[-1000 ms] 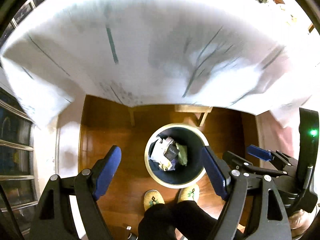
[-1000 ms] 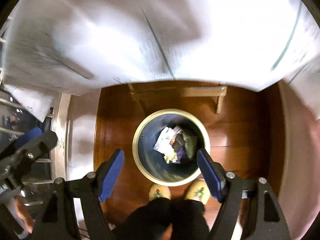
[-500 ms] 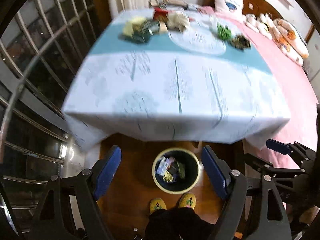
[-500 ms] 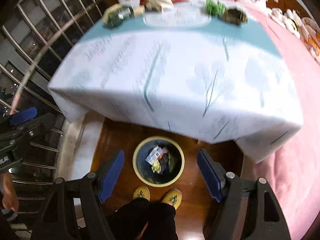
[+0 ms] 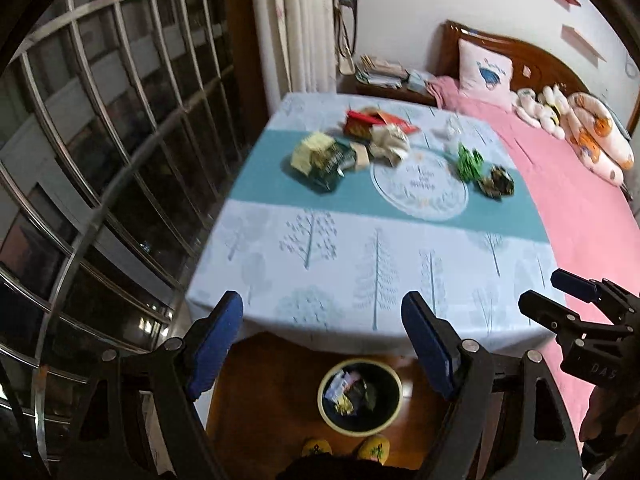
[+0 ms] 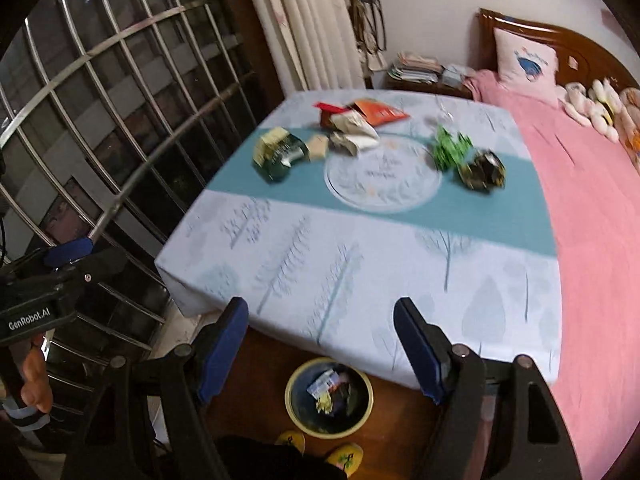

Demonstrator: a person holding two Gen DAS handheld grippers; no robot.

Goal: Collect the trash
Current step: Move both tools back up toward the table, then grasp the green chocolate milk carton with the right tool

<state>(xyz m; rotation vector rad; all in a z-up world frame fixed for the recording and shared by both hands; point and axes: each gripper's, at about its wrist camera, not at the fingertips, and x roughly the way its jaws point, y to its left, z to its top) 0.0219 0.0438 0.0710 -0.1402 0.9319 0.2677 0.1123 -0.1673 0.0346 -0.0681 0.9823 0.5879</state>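
Note:
Several crumpled wrappers lie at the far side of the table (image 5: 328, 264): a yellow and dark green packet (image 5: 322, 158), a red box (image 5: 360, 124), a crumpled white paper (image 5: 390, 144), a green wrapper (image 5: 470, 162) and a dark wrapper (image 5: 498, 182). They also show in the right wrist view, such as the green wrapper (image 6: 452, 148). A round bin (image 5: 360, 398) holding trash stands on the floor below the table's near edge. My left gripper (image 5: 322, 344) and right gripper (image 6: 322, 350) are both open and empty, held high above the bin.
A bed with a pink cover (image 5: 580, 200) runs along the table's right side. A barred window (image 5: 100, 160) is on the left. Curtains (image 5: 308, 24) and a nightstand with papers (image 5: 384, 74) stand behind. The person's slippers (image 5: 374, 448) are by the bin.
Both grippers have risen from just above the bin to well above the table's near edge and tilted up, so the tabletop and its trash came into view. Both stayed open.

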